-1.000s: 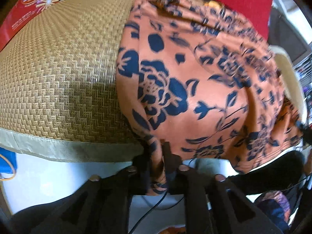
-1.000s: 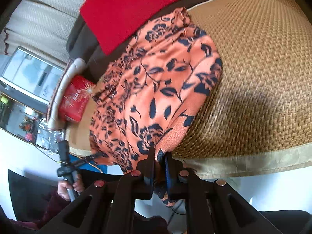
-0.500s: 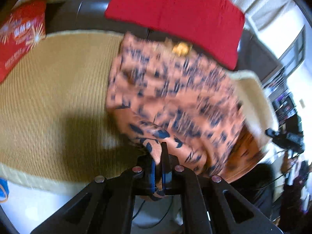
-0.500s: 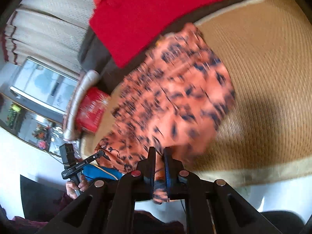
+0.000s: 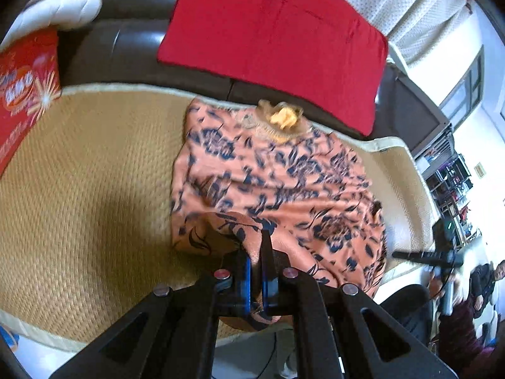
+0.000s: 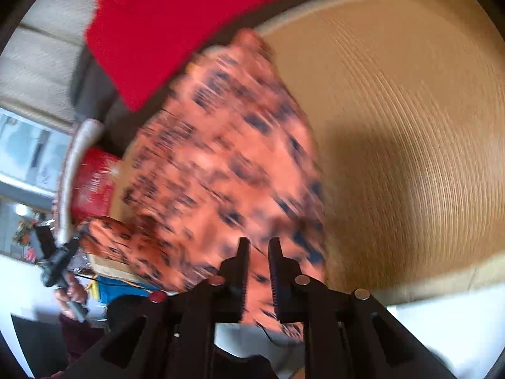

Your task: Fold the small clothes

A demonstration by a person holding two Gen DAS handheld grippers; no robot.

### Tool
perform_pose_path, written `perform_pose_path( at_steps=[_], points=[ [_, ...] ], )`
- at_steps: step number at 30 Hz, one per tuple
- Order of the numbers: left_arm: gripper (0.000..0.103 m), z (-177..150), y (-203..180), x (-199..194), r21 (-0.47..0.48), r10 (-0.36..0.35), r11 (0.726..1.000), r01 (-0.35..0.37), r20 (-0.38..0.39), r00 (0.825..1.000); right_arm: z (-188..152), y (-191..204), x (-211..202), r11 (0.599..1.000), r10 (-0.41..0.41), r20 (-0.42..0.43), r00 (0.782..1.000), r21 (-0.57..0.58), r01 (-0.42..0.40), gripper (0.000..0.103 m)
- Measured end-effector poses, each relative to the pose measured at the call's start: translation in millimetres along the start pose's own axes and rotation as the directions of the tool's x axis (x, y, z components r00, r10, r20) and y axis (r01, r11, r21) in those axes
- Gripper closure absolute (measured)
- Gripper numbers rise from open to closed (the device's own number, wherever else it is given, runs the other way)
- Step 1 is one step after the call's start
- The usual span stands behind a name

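An orange garment with dark blue flowers (image 5: 277,186) lies on a woven straw mat (image 5: 88,183); its collar with a yellow trim (image 5: 282,118) points to the back. My left gripper (image 5: 256,252) is shut on the garment's near hem and holds it lifted over the cloth. In the right wrist view the garment (image 6: 221,170) is blurred by motion. My right gripper (image 6: 258,248) has its jaws a little apart with the near hem between them; the fingers do not seem to pinch it.
A red cushion (image 5: 274,31) leans on the dark sofa back (image 5: 126,53) behind the mat. A red box (image 5: 25,88) stands at the mat's left. A white cushion (image 5: 60,9) lies at the far left. The mat's pale border (image 5: 34,338) marks its front edge.
Both grippers have moved up and toward the back with the hem, folding it over the garment. The right jaws, shut on the hem before, now stand slightly apart.
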State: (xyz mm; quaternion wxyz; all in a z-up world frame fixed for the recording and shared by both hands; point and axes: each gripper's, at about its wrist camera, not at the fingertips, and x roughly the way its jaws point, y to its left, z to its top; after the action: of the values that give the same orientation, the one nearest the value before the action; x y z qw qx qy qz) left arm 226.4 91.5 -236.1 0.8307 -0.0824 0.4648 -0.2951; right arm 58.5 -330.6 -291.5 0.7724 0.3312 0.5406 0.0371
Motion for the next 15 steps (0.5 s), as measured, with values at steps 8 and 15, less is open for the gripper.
perform_pose_path(
  at_steps=[8,15],
  points=[
    [0.098,-21,3,-8,-0.022,0.011,1.0,-0.011,-0.01,1.0,-51,-56,61,0.984,-0.054,-0.062,0.997,0.165,0.064,0.029],
    [0.098,-25,-3,-15,-0.026,0.031,0.999,-0.031,-0.004,1.0,-58,-33,92,0.999,-0.014,-0.113,0.994,0.044,0.019,0.094]
  ],
)
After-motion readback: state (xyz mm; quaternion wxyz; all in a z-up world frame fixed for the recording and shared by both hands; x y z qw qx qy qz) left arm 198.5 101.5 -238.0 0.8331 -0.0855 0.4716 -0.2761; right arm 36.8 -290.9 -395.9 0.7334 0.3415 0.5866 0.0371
